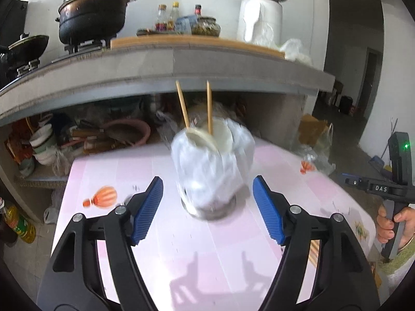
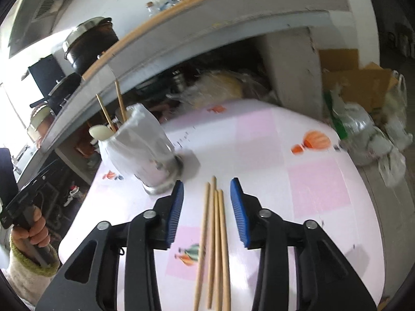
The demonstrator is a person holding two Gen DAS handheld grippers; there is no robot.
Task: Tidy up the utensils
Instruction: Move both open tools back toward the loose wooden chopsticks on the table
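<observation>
Wooden chopsticks (image 2: 214, 246): four flat, two upright.

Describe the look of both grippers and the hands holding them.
Both the left gripper and the right gripper have black plastic linkage arms with silver rivets and ribbed blue pads. The right gripper's body bears white "DAS" lettering and a green light. Cream, green-edged sleeve on the left hand.

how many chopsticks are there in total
6. Four loose chopsticks lie side by side on the pink table, between the open right gripper's fingers. Two more chopsticks stand upright in the bag-wrapped holder. Others may be hidden inside it.
</observation>
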